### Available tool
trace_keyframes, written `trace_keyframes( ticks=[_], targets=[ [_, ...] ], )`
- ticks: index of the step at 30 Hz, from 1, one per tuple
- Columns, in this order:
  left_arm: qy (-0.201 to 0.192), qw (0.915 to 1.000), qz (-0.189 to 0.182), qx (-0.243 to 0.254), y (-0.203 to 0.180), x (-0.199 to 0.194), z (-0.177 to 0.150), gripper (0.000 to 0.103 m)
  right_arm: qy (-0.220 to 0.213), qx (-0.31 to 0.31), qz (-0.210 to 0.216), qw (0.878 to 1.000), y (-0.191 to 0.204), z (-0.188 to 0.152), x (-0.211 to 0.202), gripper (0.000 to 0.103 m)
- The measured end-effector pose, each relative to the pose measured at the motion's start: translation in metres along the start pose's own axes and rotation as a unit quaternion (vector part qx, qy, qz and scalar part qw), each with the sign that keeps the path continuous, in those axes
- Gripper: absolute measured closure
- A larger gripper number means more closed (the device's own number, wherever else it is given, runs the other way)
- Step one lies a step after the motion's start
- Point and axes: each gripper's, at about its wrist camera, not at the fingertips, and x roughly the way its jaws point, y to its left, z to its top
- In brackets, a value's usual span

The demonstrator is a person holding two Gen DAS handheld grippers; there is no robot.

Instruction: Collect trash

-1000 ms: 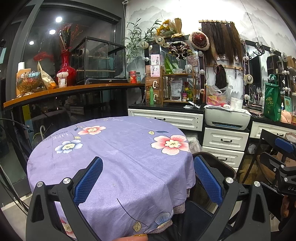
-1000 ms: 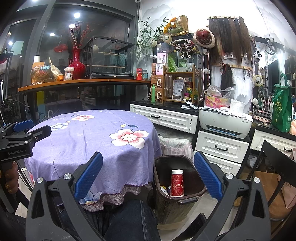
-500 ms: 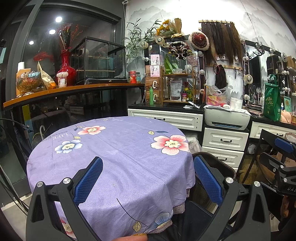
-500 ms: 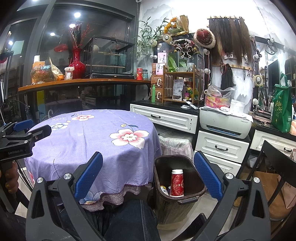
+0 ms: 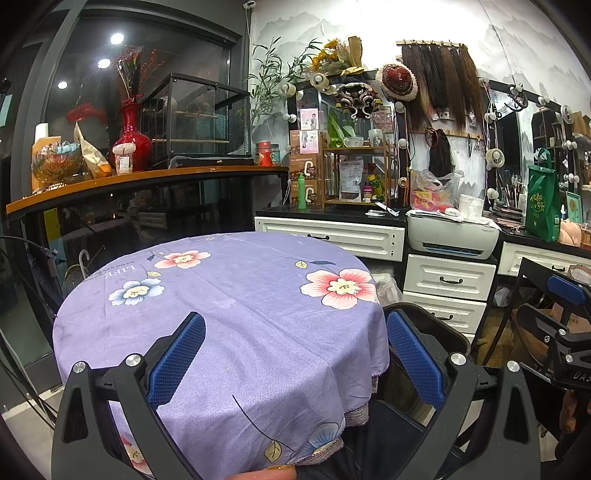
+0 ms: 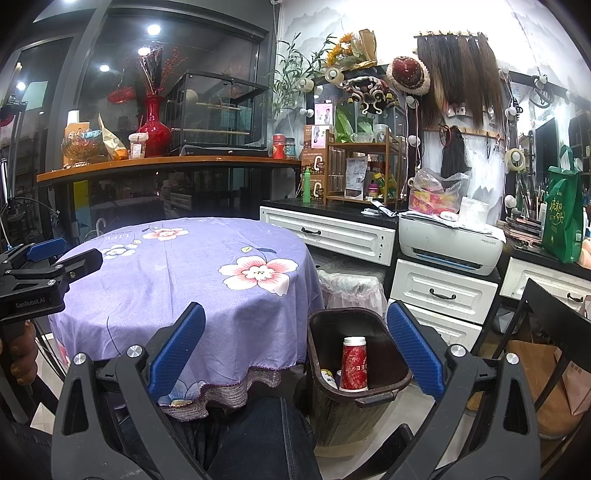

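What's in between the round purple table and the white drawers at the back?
In the right wrist view, a stool under crinkly clear plastic stands between the table and drawers.

Round table (image 5: 221, 295) under a purple floral tablecloth (image 6: 177, 266). Behind it, a curved wooden counter (image 5: 140, 181) carries a red vase (image 5: 130, 140) and a glass-sided cage (image 6: 216, 110). White drawer cabinets (image 6: 332, 236) line the pale mural wall (image 5: 517, 48); a printer (image 6: 448, 240) sits on one. Ceiling spotlights (image 6: 153, 29) reflect in dark glazing.
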Motion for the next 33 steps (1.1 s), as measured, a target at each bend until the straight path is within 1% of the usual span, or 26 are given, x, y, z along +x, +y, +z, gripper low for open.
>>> trace_keyframes(
  ticks=[27, 30, 33],
  targets=[
    [-0.002, 1.0000, -0.006, 0.002, -0.0038, -0.0008, 0.0020, 0.005, 0.001, -0.001, 0.000, 1.000, 0.0004, 0.0009, 0.0000, 0.006],
    [-0.006, 1.0000, 0.003, 0.002, -0.0030, -0.0026, 0.0017, 0.005, 0.000, -0.001, 0.000, 1.000, 0.0007, -0.0002, 0.0002, 0.006],
    [0.002, 1.0000, 0.000, -0.004, 0.0008, -0.0004, 0.0015, 0.005, 0.000, -0.001, 0.000, 1.000, 0.0006, 0.0002, 0.0002, 0.006]
  ],
)
